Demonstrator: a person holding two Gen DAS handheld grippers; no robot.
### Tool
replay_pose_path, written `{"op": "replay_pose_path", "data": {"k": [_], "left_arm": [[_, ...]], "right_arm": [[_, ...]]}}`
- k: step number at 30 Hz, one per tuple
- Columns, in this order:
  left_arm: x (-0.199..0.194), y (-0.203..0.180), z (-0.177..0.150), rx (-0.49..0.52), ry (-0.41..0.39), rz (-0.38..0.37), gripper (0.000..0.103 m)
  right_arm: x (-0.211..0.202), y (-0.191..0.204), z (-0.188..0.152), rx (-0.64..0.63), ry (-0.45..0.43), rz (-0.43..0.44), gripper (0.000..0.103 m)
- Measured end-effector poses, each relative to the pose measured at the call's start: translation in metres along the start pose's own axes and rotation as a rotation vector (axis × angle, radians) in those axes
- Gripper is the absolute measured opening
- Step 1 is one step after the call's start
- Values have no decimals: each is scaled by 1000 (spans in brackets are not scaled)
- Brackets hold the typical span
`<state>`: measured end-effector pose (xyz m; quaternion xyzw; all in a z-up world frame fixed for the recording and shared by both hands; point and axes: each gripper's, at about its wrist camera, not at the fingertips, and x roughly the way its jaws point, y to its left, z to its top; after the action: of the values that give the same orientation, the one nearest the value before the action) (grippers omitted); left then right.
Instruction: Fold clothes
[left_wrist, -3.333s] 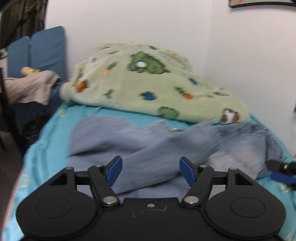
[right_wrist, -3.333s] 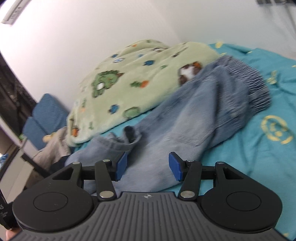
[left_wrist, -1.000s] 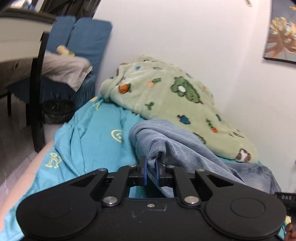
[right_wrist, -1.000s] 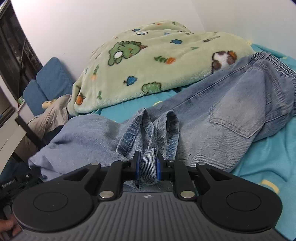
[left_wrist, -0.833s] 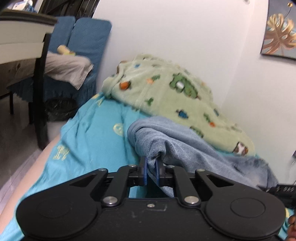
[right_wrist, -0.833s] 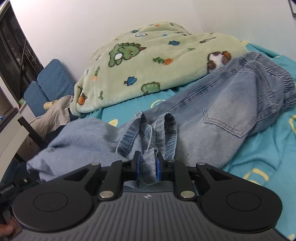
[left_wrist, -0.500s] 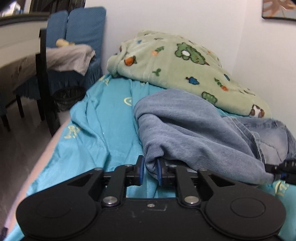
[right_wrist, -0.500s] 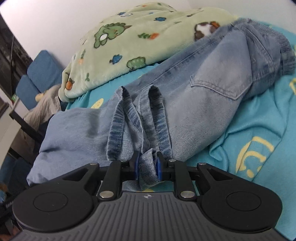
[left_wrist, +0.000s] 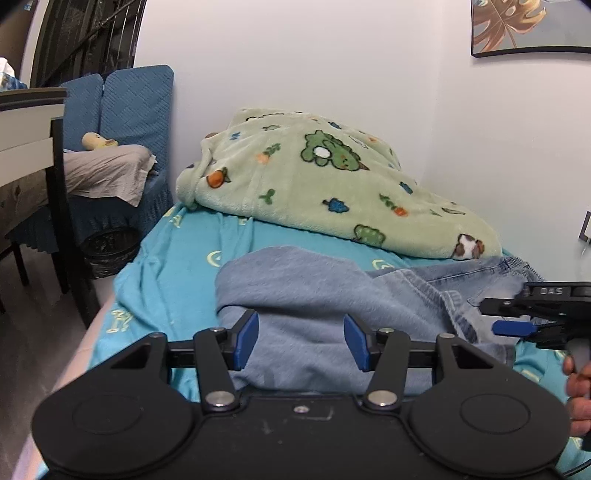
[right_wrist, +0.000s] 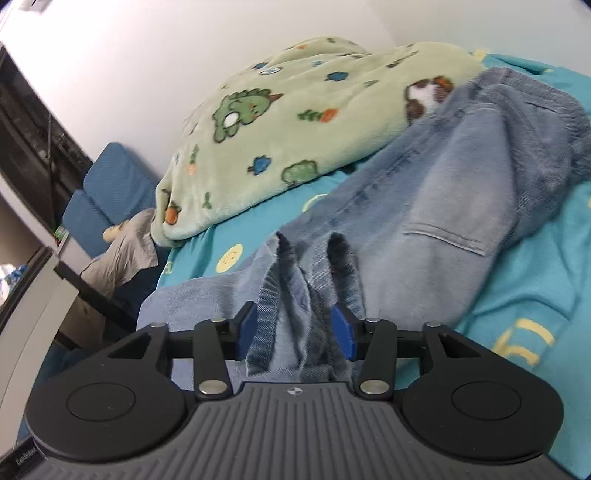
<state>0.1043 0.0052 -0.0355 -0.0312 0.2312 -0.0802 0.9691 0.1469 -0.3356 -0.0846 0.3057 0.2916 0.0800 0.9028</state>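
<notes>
A pair of light blue jeans (left_wrist: 325, 295) lies folded over on the turquoise bed sheet (left_wrist: 177, 273). My left gripper (left_wrist: 301, 341) is open, its blue pads on either side of the jeans' folded edge. My right gripper (right_wrist: 293, 334) is open over the two hemmed leg ends (right_wrist: 291, 295), which lie between its pads. The jeans' back pocket (right_wrist: 450, 225) and waistband lie beyond. The right gripper also shows at the right edge of the left wrist view (left_wrist: 517, 325), held by a hand.
A green fleece blanket (left_wrist: 325, 184) with dinosaur prints is heaped at the back of the bed against the white wall. A blue chair (left_wrist: 122, 122) with grey cloth, a black bin (left_wrist: 107, 251) and a table leg (left_wrist: 66, 221) stand left of the bed.
Both grippers were shut on the jeans half a second ago and have opened, letting the cloth go onto the bed. The jeans now rest flat.
</notes>
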Motion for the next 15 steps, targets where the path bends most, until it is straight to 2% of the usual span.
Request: {"op": "replay_pose_path", "data": {"k": [5, 9, 13, 14, 15], "left_arm": [[17, -2, -1, -4, -20, -11, 48], [32, -5, -5, 39, -22, -4, 48], [44, -5, -7, 34, -11, -13, 48], [45, -4, -7, 25, -9, -13, 48], [45, -3, -6, 14, -10, -13, 48]], "right_arm": [[40, -7, 17, 28, 16, 28, 71], [66, -13, 21, 42, 50, 76, 73], [80, -9, 16, -24, 111, 109, 71], [82, -7, 15, -45, 123, 109, 62], [83, -7, 15, -46, 122, 107, 38]]}}
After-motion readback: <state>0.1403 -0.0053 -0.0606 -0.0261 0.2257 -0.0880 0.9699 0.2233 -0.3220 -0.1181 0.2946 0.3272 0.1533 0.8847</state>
